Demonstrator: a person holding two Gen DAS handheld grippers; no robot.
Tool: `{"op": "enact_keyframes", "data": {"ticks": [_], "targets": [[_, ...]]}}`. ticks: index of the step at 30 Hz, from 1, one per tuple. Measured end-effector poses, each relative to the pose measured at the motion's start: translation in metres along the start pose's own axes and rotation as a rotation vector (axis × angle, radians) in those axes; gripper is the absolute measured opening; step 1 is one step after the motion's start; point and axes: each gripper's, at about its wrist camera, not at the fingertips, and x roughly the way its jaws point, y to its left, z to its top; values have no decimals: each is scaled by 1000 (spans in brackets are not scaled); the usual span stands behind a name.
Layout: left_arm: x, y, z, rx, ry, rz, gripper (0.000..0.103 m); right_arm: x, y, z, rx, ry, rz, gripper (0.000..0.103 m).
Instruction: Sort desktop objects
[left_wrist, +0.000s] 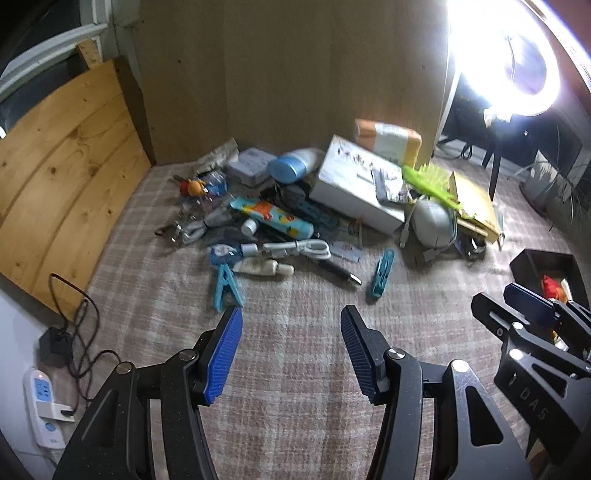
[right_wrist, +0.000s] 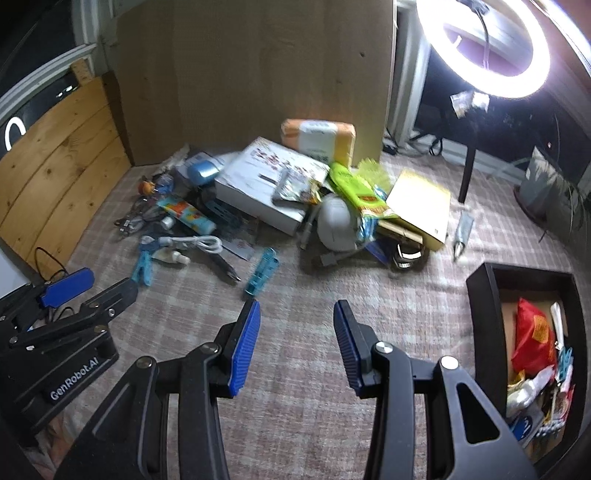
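Honestly, both your left gripper (left_wrist: 291, 314) and right gripper (right_wrist: 295, 308) are released and empty over the bench (right_wrist: 295, 424). The clutter pile (left_wrist: 295, 206) sits ahead, black bin (right_wrist: 484, 295) right. Those tangled cables could drag neighbours along.

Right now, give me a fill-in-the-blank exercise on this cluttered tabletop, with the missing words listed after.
1. The left gripper and right gripper both hold ____.
2. The red snack packet lies inside the ____ box.
3. The coiled white cable lies just behind a ____ pen.
4. The table is covered by a ____ patterned cloth.

Missing words: nothing; black; black; plaid
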Motion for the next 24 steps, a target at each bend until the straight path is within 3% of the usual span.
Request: {"op": "enact_keyframes", "data": {"ticks": [10, 15, 16, 24], "targets": [[61, -18, -33, 55, 41, -16, 54, 56, -36, -37, 52, 45, -84, 45], [77, -26, -48, 95, 22, 11, 57, 77, -51, -53, 99, 44, -107, 47], [76, -26, -49, 94, 1, 15, 64, 80, -53, -55, 104, 48, -107, 49], [77, -22, -54, 74, -58, 34, 83, 85, -59, -63, 119, -24, -148, 78]]}}
